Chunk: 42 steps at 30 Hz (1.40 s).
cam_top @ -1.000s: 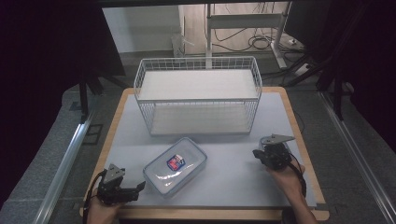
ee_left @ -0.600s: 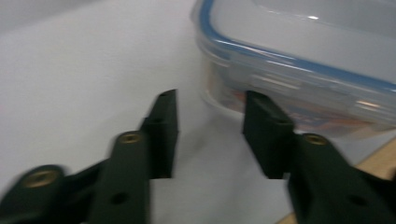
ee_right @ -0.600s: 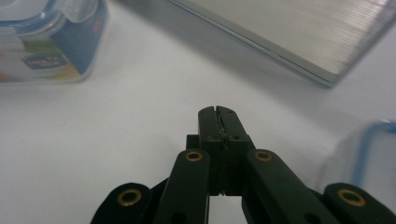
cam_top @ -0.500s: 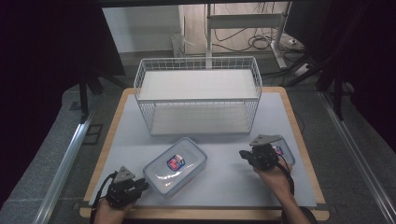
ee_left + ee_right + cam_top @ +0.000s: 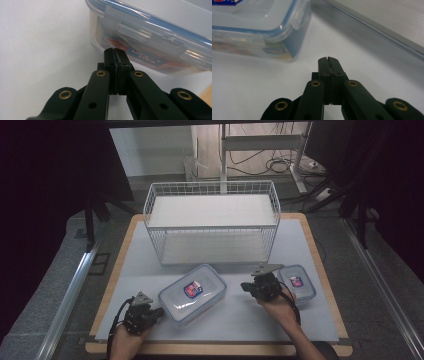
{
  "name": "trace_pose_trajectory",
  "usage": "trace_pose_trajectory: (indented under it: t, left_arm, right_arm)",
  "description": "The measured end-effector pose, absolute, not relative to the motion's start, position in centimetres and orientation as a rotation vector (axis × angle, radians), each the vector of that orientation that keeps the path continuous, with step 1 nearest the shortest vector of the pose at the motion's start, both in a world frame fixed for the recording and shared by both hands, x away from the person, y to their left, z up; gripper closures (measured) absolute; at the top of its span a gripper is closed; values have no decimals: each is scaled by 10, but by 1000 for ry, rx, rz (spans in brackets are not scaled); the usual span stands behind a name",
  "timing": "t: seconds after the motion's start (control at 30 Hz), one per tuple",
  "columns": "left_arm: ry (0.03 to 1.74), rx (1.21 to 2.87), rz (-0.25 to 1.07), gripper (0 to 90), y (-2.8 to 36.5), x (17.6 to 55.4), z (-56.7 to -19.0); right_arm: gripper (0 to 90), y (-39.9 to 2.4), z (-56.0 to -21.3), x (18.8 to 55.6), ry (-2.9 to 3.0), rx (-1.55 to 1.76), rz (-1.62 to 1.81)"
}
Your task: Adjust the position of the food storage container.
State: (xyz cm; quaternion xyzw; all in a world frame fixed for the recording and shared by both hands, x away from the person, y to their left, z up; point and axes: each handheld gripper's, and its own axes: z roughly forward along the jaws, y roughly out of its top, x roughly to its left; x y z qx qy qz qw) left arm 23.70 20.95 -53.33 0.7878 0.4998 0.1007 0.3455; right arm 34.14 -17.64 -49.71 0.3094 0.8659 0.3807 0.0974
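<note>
Your left tongs (image 5: 159, 311) sit low at the near left of the worktop (image 5: 150, 270) — jaws pressed flat together, nothing between them, having just been closing — with the tips just short of the big clip-lid box (image 5: 192, 293), nosed at its side latch (image 5: 135, 32). Your right tongs (image 5: 245, 287) are clamped together too, empty, pointing left across the bare worktop toward that box, with the small clip-lid box (image 5: 299, 284) just behind your hand. The wire basket (image 5: 212, 222) stands beyond both boxes.

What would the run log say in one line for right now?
left tool: just closed, shut, empty, tips near big box | right tool: shut, empty, beside big box | small box: right of right hand | basket: behind
</note>
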Motion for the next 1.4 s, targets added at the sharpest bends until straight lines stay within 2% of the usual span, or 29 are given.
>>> trace_pose_trajectory:
  t: [0.4, 0.67, 1.03, 1.4]
  left_arm:
    - [1337, 1983, 222, 897, 204, 283, -536]
    - [1312, 2014, 220, 898, 185, 306, -535]
    - [1264, 2021, 185, 900, 170, 296, -532]
    - [1233, 2061, 144, 900, 153, 274, -533]
  right_arm:
    - [895, -148, -511, 364, 2610, 932, 1152]
    - [897, -165, -509, 353, 2611, 978, 1110]
    - [897, -181, -504, 312, 2620, 920, 1035]
    - [898, -195, -503, 297, 2590, 954, 1035]
